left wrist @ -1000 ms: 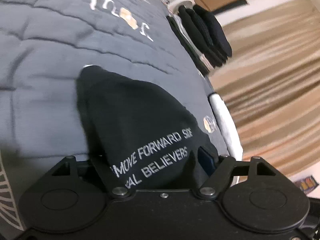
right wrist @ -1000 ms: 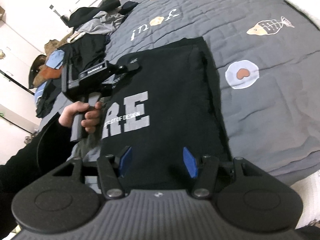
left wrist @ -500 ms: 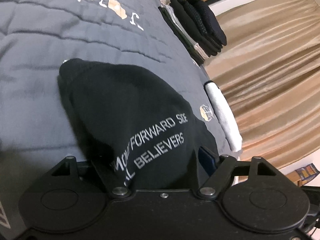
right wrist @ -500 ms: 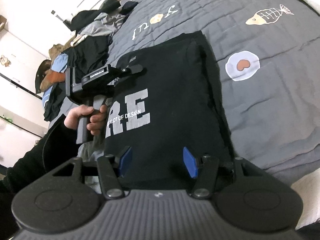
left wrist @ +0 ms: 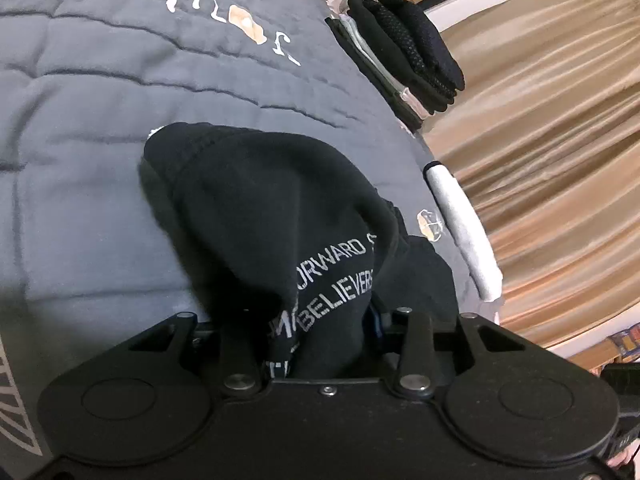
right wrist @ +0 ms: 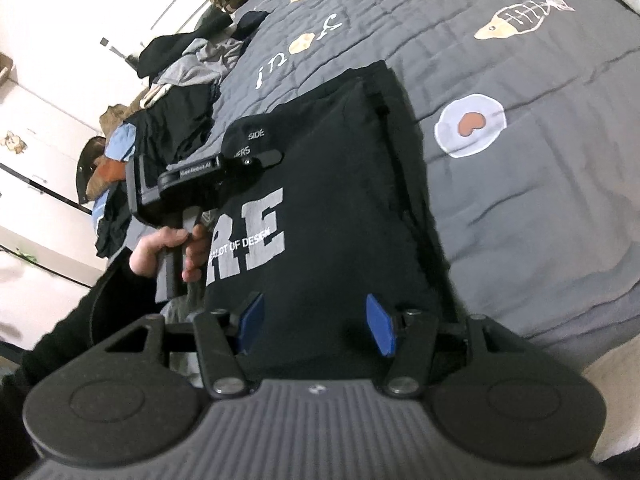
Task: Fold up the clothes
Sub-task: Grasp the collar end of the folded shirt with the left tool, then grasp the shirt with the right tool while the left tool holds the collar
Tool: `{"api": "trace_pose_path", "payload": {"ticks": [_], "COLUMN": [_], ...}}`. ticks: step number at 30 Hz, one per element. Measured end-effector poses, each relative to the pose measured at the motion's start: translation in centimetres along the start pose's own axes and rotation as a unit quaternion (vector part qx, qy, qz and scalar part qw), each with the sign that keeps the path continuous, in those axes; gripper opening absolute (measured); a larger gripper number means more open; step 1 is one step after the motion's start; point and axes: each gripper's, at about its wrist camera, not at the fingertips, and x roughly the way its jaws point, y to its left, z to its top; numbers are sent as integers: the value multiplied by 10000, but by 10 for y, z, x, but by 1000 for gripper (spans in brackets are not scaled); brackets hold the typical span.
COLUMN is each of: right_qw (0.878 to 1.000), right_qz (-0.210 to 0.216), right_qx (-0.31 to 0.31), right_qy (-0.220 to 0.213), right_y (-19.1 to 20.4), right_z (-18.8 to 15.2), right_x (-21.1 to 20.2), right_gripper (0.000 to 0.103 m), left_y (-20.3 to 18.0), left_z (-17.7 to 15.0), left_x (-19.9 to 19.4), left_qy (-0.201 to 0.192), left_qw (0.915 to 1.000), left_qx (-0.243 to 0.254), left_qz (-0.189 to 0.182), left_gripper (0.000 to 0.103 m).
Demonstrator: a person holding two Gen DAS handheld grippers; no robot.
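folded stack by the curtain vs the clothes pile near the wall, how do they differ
The folded stack is neat: dark garments layered squarely at the bed's edge beside the curtain. The clothes pile is loose and crumpled, spread along the quilt's far side. The stack looks almost all black with pale layers lower down; the pile mixes black, grey, blue and orange pieces. Both rest on the same grey quilt.

Bare grey quilt (right wrist: 520, 208) lies open right of the black shirt (right wrist: 340, 200); heaped clothes (right wrist: 176, 92) block its left.
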Motion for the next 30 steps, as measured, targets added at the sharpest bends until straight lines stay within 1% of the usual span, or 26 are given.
{"api": "trace_pose_path", "payload": {"ticks": [4, 9, 11, 15, 20, 22, 23, 24, 25, 26, 28, 30], "right_qw": [9991, 9971, 9957, 9902, 9857, 9821, 9801, 9778, 9764, 9753, 9757, 9702], "right_qz": [363, 636, 782, 1120, 1269, 1477, 1594, 1721, 1805, 1868, 1845, 2047], "right_qx": [179, 386, 433, 606, 729, 845, 876, 894, 887, 868, 823, 832], "right_qy": [132, 175, 234, 571, 833, 807, 793, 790, 790, 792, 847, 992], "right_y": [-27, -61, -70, -87, -98, -100, -100, -100, -98, -95, -87, -82], "right_z": [7, 14, 17, 20, 17, 15, 15, 14, 14, 14, 13, 15], "right_x": [-7, -12, -7, 15, 46, 54, 56, 57, 58, 59, 63, 67], "right_gripper": [56, 56, 56, 57, 67, 80, 85, 94, 101, 103, 103, 103], "left_y": [3, 5, 6, 6, 6, 6, 7, 7, 8, 8, 9, 9], "left_z": [1, 1, 1, 1, 3, 2, 2, 1, 1, 0, 0, 0], "left_x": [0, -2, -2, -2, -1, -2, -2, -2, -2, -2, -3, -3], "left_qy": [47, 70, 70, 98, 132, 126, 119, 112, 106, 99, 93, 89], "left_qw": [10000, 9999, 9999, 9999, 9999, 9999, 9999, 9999, 9999, 9999, 9999, 9999], "left_qx": [29, 80, 74, 72, 70, 66, 63, 61, 58, 56, 54, 55], "left_qz": [0, 11, 10, 12, 16, 8, 2, -4, -10, -15, -25, -27], "left_gripper": [38, 39, 40, 40, 40, 40, 40, 40, 40, 40, 41, 41]}}
